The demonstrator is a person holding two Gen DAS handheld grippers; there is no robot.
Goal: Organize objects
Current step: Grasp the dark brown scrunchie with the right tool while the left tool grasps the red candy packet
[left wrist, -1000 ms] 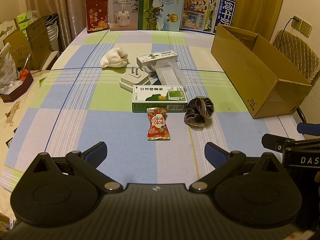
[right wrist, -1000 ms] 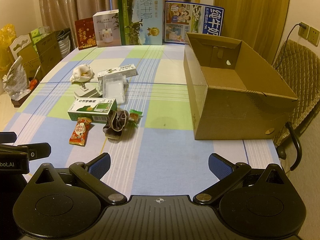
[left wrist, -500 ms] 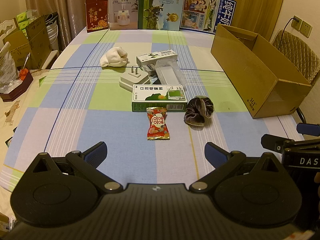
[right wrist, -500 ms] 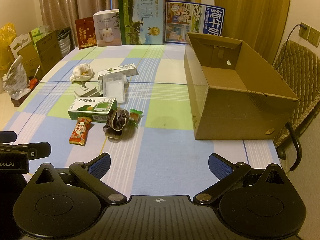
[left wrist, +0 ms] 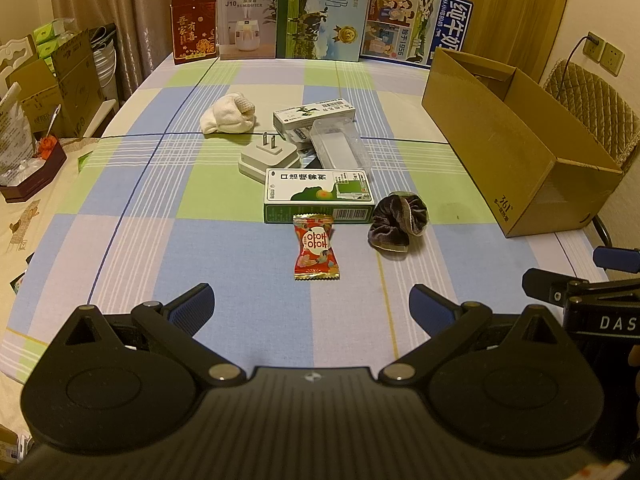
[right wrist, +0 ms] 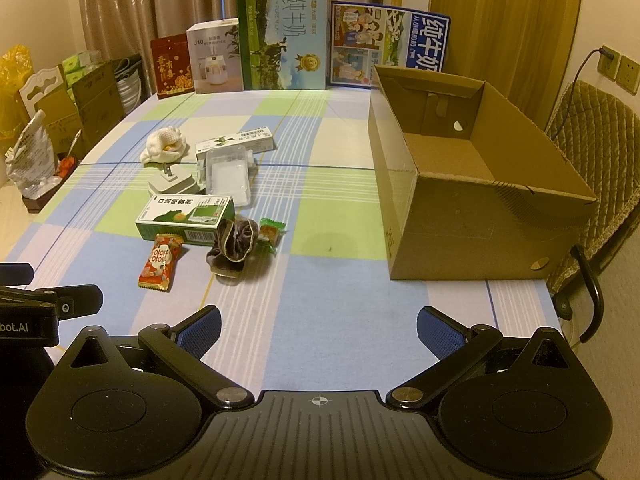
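Left wrist view: red candy packet (left wrist: 317, 247) is lying lengthwise toward the green box (left wrist: 319, 196), both grippers' fingers (left wrist: 193, 307) spread, grasping nothing.

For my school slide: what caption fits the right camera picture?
Open right gripper faces snacks and an empty cardboard box.

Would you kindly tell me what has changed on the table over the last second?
Nothing visibly changed. The left gripper and right gripper hang open and empty; the red candy packet, dark scrunchie and cardboard box lie as before.
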